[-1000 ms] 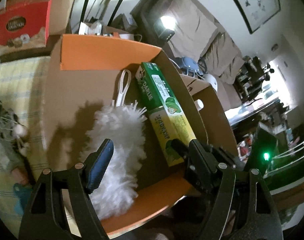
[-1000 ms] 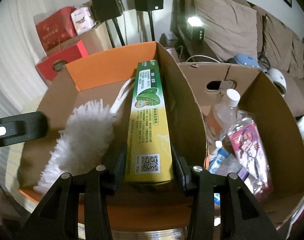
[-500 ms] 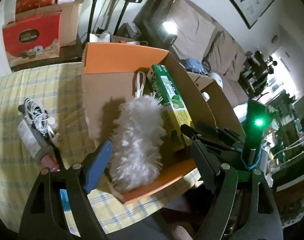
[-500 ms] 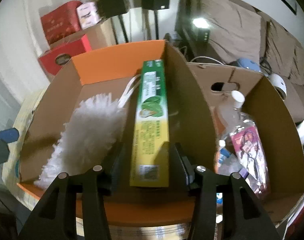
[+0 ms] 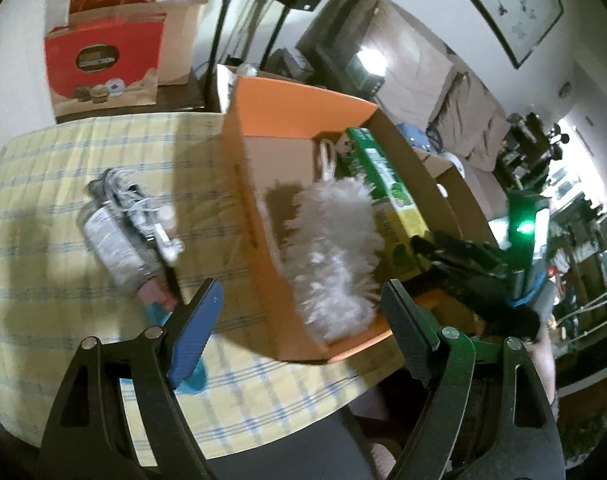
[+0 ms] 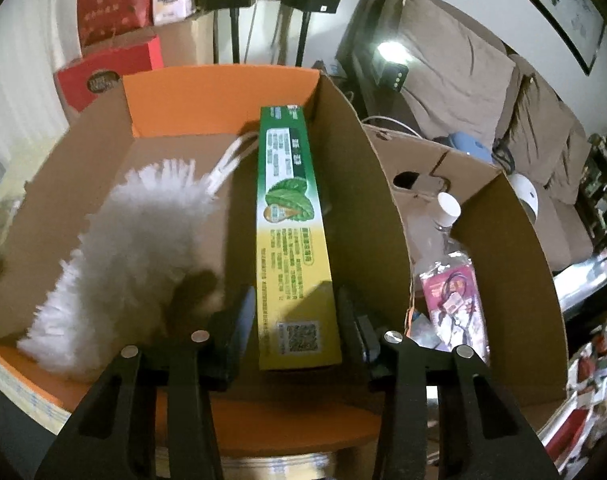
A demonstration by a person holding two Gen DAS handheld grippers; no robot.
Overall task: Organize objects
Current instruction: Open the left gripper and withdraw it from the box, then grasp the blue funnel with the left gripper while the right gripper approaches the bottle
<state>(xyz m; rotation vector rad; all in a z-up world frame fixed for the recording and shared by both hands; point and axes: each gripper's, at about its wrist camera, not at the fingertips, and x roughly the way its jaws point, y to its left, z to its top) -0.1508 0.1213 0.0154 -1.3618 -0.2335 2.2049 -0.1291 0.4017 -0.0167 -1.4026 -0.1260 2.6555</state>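
Two handheld grippers are working over a cardboard box with an orange rim (image 5: 303,100), which is sitting on a table under a yellow checked cloth (image 5: 103,152). The left gripper (image 5: 303,312), its jaws standing wide apart and holding nothing, has been pulling back from over the box interior, so that the cloth to the box's left is now coming into view; that probably means it is heading for the loose items still waiting there: a bottle with a tangled white cable (image 5: 127,228) lying on it. The right gripper (image 6: 295,320) is straddling the near end of a long green and yellow carton (image 6: 293,240), its jaws having just narrowed a little; whether the pads are pressing the carton cannot be told. The carton is lying lengthwise inside the box against the right wall, printed with a leaf picture and a square code. Beside it a fluffy white duster (image 6: 135,248) is lying in the same box.
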